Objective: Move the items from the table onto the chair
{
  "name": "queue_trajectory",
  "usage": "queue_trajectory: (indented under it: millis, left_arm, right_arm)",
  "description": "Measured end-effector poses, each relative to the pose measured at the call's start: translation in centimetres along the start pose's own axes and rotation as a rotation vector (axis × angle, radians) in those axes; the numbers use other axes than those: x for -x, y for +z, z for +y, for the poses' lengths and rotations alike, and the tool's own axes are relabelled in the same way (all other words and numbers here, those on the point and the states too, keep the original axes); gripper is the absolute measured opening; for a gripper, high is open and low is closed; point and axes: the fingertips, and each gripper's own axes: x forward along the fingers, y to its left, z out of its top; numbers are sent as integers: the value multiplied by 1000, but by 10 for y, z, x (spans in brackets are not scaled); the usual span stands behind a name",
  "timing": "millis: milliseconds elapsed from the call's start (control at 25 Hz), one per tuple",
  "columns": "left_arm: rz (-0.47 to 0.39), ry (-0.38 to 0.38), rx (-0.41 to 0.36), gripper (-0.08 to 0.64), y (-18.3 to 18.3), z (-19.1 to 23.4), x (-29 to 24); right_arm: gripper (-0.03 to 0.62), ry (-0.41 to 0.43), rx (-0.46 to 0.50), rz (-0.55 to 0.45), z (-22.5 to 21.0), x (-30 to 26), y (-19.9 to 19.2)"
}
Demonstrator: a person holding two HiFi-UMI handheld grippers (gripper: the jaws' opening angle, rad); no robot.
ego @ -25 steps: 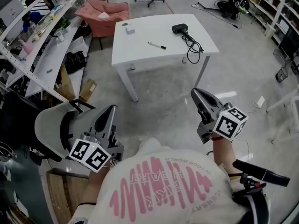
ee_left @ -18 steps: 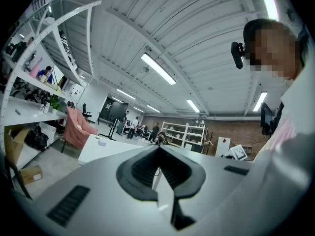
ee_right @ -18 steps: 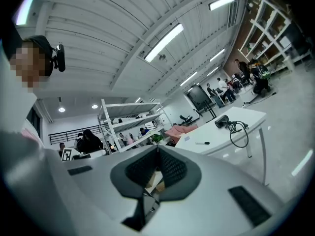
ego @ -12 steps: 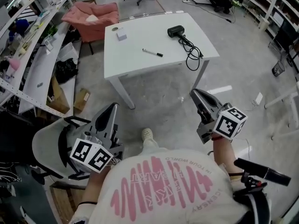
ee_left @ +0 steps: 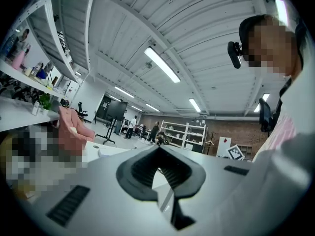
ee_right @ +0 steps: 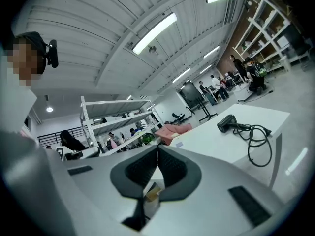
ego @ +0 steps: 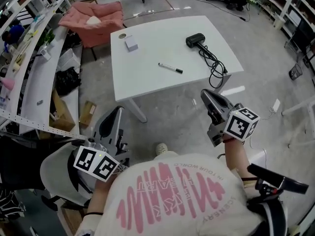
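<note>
A white table (ego: 142,77) stands ahead of me. On it lie a black hair dryer (ego: 196,40) with a coiled cable (ego: 217,66), a black pen (ego: 170,68), a small white box (ego: 131,43) and a small round disc (ego: 122,35). The grey chair (ego: 55,171) is at my lower left, partly behind my left gripper (ego: 118,113). That gripper is shut and empty, held over the floor short of the table. My right gripper (ego: 206,95) is also shut and empty, below the table's near right corner. The right gripper view shows the hair dryer (ee_right: 227,123) beyond the shut jaws.
A pink armchair (ego: 96,14) stands beyond the table's far left corner. Long white shelves (ego: 34,68) with clutter run along the left, with a cardboard box (ego: 88,113) on the floor beside them. Racks and people are at the far right.
The view has swung so the table sits closer and more central, and the chair has slid down to the lower left. Both grippers keep their pose and stay shut.
</note>
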Motion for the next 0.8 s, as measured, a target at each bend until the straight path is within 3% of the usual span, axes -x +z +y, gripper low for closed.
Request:
queue_trajectory:
  millis: [320,480,640,800]
  left_arm:
    - [-3,-11,1,8,14,64,-38]
    - [-13,-5,9,8,14,89,-45]
    - [0,34,-24,8,12,108,-46]
    - [9,134,-43,8,12,132,-35]
  right_arm:
    - [14,-81,-55,27,-46,-64,-4]
    - [14,-75,-86,14,-57,-92,0]
    - [17,-93,14,71,-69,-117,3]
    - [44,-140,102,162,-98,-146,1]
